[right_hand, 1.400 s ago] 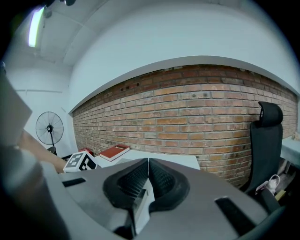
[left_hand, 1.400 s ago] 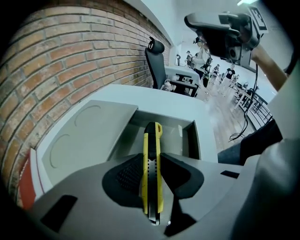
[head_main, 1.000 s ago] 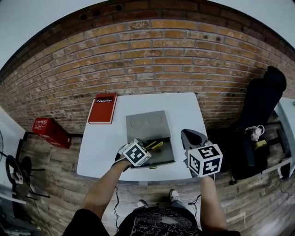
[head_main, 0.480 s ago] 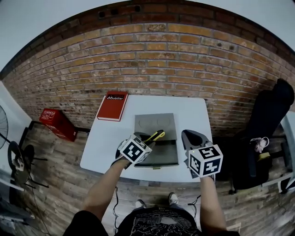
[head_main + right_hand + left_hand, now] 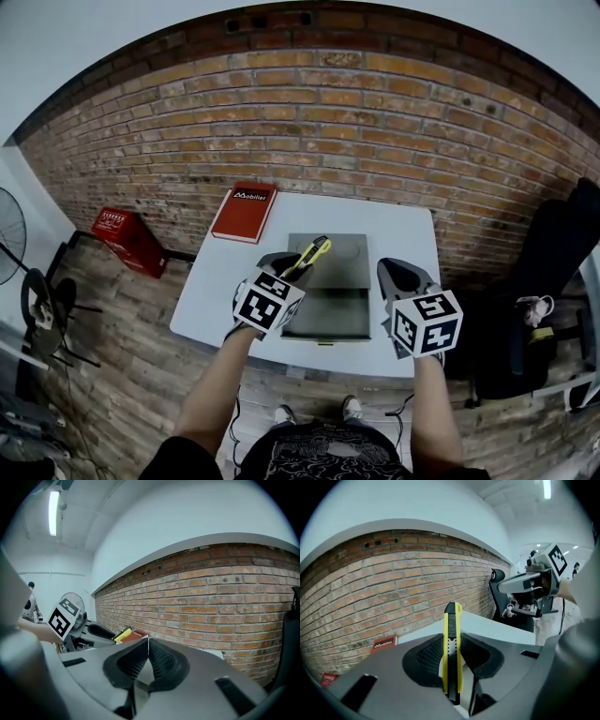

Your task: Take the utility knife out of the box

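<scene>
A yellow and black utility knife (image 5: 314, 255) is clamped in my left gripper (image 5: 292, 267), lifted above the open grey box (image 5: 337, 316) on the white table (image 5: 217, 281). In the left gripper view the knife (image 5: 452, 653) stands on edge between the two pads, its tip reaching past them toward the brick wall. My right gripper (image 5: 399, 270) hovers just right of the box, shut with nothing in it. Its ribbed pads meet at the tips in the right gripper view (image 5: 148, 641), where the knife (image 5: 123, 633) shows at the left.
The box's lid (image 5: 330, 251) lies open flat toward the wall. A red book (image 5: 244, 211) lies at the table's far left corner. A red case (image 5: 131, 240) sits on the floor to the left, a fan (image 5: 11, 246) further left, a black chair (image 5: 562, 253) to the right.
My left gripper has lifted the knife up out of the box and toward the wall, tilting it more level. The right gripper has barely shifted.
</scene>
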